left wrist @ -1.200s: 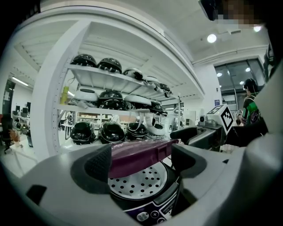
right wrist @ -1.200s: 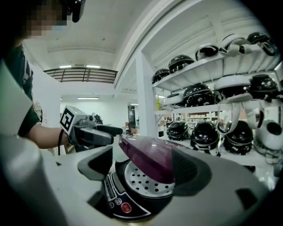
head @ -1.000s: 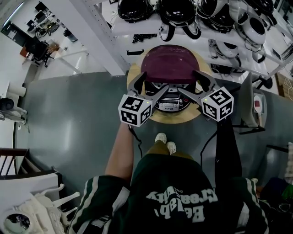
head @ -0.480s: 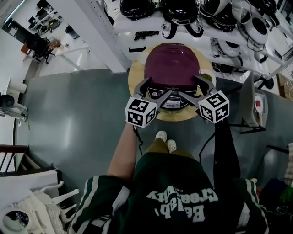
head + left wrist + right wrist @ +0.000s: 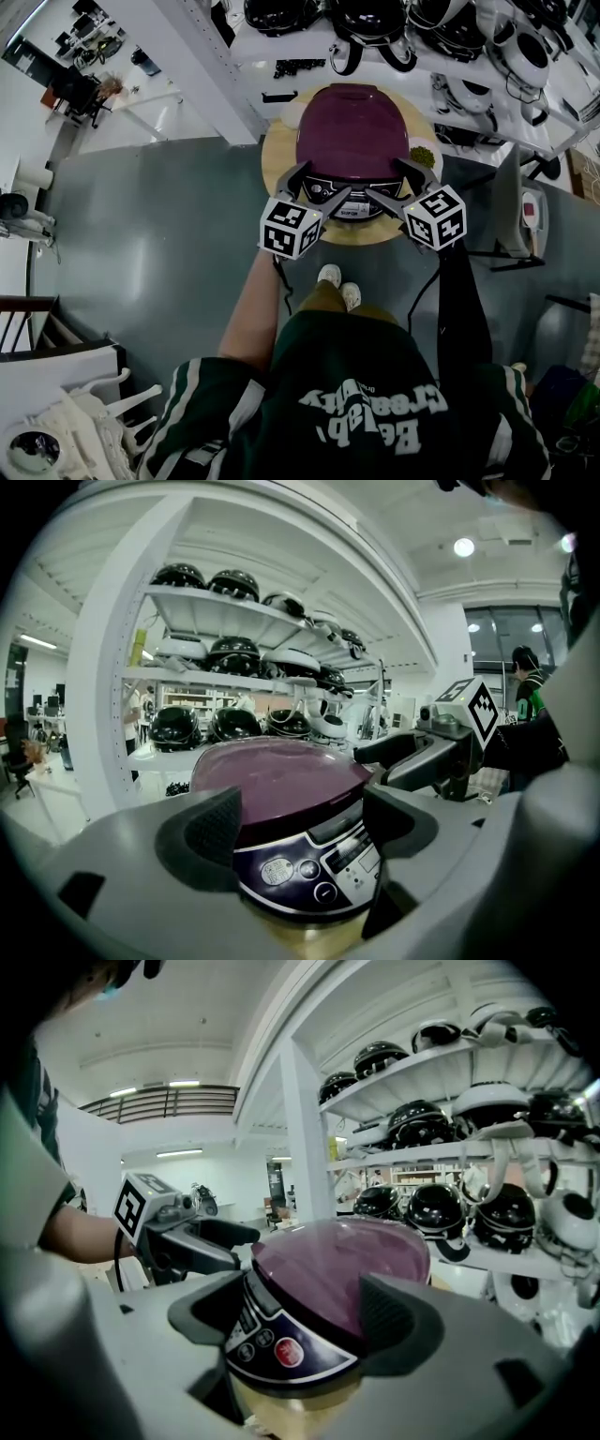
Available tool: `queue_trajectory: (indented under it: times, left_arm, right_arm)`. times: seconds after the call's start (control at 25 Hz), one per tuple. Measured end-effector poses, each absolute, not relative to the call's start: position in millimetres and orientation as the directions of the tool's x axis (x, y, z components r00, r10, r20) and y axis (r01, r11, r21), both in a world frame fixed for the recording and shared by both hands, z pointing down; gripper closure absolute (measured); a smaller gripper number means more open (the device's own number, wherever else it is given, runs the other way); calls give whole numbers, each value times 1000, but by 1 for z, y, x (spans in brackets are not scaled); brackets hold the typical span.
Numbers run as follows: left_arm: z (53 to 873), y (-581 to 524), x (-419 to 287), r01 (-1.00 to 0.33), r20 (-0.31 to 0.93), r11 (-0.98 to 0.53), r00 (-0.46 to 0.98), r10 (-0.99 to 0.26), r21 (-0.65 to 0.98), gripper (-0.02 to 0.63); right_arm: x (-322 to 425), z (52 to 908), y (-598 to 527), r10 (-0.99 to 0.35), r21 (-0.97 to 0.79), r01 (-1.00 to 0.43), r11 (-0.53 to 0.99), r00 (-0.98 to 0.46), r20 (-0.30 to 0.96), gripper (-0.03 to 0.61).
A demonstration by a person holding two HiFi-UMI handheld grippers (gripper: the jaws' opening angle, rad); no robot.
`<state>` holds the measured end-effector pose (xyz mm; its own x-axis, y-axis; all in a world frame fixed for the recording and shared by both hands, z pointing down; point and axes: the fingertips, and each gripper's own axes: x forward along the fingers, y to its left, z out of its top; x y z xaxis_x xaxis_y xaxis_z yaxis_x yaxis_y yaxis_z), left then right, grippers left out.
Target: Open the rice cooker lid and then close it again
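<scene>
A rice cooker with a dark purple lid (image 5: 354,131) stands on a round wooden table (image 5: 281,164); the lid lies down over the body. Its black control panel (image 5: 349,208) faces me. My left gripper (image 5: 319,183) is at the panel's left front corner with its jaws wide open. At the right front corner, my right gripper (image 5: 394,183) has wide jaws that are closing a little. In the left gripper view (image 5: 305,827) and the right gripper view (image 5: 305,1321) the cooker's front shows between the pads, which stand apart from it. Neither gripper holds anything.
White shelves with several black and white helmets (image 5: 375,28) stand right behind the table. A small dish of something green (image 5: 422,153) sits on the table's right rim. A white stand (image 5: 511,216) is at the right. My feet (image 5: 337,281) are on the grey floor close to the table.
Both grippers have sunk and drawn closer together at the cooker's front. The purple lid now shows longer and flatter in the head view than a second ago.
</scene>
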<state>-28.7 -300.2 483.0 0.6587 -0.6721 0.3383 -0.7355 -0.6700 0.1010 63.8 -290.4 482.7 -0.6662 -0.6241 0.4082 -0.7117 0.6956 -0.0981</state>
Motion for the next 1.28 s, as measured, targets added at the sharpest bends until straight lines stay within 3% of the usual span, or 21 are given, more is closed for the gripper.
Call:
queue_trajectory:
  times: [0.52,0.8,1.28]
  left_arm:
    - [500,-298,-27,-711,387,-692,676,-627,121,210]
    - [502,-299,-27,-717,396,-678,677,-621,163,210]
    - [505,-299,-26,-720,393,-682,668,-632,128,210]
  right_arm:
    - [63,500,-292,-607,-83,-723,685,-631,483,206]
    - [56,508,-289,-606,-11,-724,689,-585,539,161]
    - [59,506,-293,-650,-37,-758,652,-583,488,181]
